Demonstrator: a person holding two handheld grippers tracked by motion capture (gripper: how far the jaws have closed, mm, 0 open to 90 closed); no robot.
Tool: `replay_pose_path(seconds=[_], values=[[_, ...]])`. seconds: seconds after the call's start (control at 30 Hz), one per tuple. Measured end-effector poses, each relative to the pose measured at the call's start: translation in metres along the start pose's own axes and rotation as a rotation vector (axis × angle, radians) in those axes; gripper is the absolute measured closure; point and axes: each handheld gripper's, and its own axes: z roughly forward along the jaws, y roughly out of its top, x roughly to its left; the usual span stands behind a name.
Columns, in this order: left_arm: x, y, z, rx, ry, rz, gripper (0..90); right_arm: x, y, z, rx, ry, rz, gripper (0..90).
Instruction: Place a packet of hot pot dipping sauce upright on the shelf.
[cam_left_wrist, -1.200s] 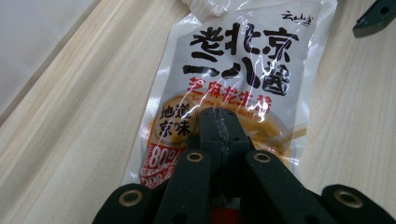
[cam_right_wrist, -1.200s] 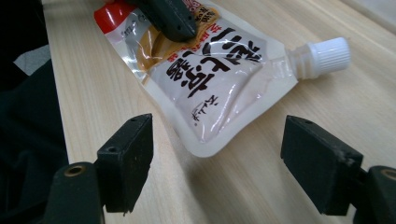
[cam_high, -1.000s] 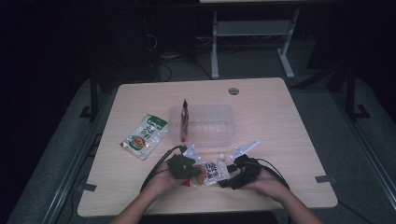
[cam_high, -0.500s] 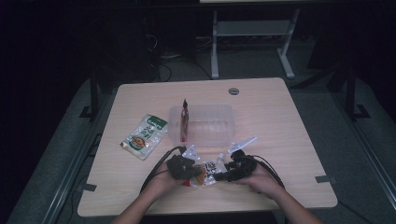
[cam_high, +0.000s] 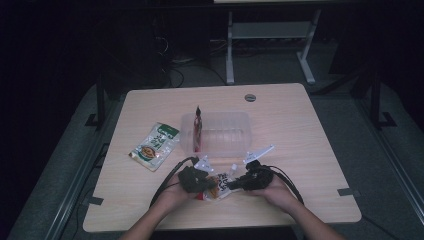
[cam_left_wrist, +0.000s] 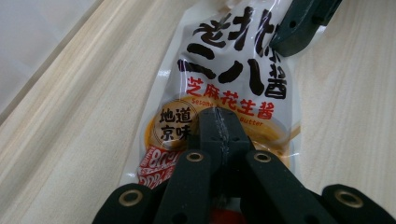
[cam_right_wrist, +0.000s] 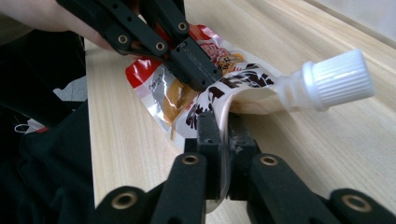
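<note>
Plastic sauce pouch (cam_high: 219, 183) lay at the table's (cam_high: 300, 130) six o'clock edge, where my left gripper (cam_left_wrist: 219, 127) pinched it and my right gripper (cam_right_wrist: 223, 131), just closing, clamped its rim to steady it.

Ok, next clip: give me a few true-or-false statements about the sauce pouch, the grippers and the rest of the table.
1. Both grippers are clamped on the sauce pouch. True: the left gripper pinches its lower part, and the right gripper, whose jaws have just been closing, pinches an edge near the spout.
2. The pouch's white cap is off. False: it sits on the spout.
3. The pouch is inside the clear container. False: it is at the table's near edge.
4. A green packet lies left of the container. True.
</note>
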Motion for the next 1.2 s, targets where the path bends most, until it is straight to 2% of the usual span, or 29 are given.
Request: replay_pose_path(seconds=[0.13,0.17,0.2,0.27,0.4,0.47,0.53,0.63,0.67,0.73,0.8,0.93,1.03,1.2], values=[[0.0,0.0,-0.003,-0.005,-0.012,-0.006,89.9,0.001,0.0,-0.001,-0.002,0.021,-0.015,89.3],[0.0,-0.001,-0.003,-0.015,-0.017,-0.019,89.8,0.001,0.001,-0.002,-0.002,0.024,-0.022,89.5],[0.0,-0.001,-0.005,-0.016,-0.015,-0.01,89.9,0.002,0.001,-0.003,-0.003,0.025,-0.026,89.6],[0.0,-0.001,-0.008,-0.036,-0.011,-0.017,89.8,0.003,0.002,-0.005,-0.012,0.035,-0.03,89.7],[0.002,-0.002,-0.024,-0.066,0.008,-0.027,89.9,0.007,0.006,-0.015,-0.054,0.053,-0.045,89.8],[0.005,-0.005,-0.031,-0.057,0.014,-0.013,89.9,0.008,0.007,-0.019,-0.071,0.053,-0.053,89.8],[0.007,-0.01,-0.038,-0.074,0.024,-0.035,89.8,0.009,0.009,-0.024,-0.087,0.049,-0.063,89.8],[0.01,-0.016,-0.048,-0.073,0.029,-0.036,89.8,0.012,0.012,-0.03,-0.104,0.041,-0.081,89.8],[0.01,-0.018,-0.049,-0.083,0.027,-0.05,89.9,0.013,0.014,-0.033,-0.111,0.046,-0.089,89.8],[0.013,-0.02,-0.052,-0.083,0.032,-0.041,89.8,0.016,0.015,-0.036,-0.122,0.049,-0.1,89.8],[0.013,-0.02,-0.052,-0.099,0.03,-0.061,89.8,0.018,0.018,-0.038,-0.13,0.058,-0.126,89.8],[0.012,-0.017,-0.048,-0.085,0.018,-0.038,89.8,0.023,0.021,-0.039,-0.141,0.068,-0.146,89.8],[0.008,-0.015,-0.042,-0.091,0.005,-0.044,89.8,0.027,0.023,-0.04,-0.153,0.079,-0.16,89.8],[0.002,-0.01,-0.033,-0.083,-0.043,-0.03,89.9,0.031,0.027,-0.04,-0.167,0.091,-0.183,89.8]])
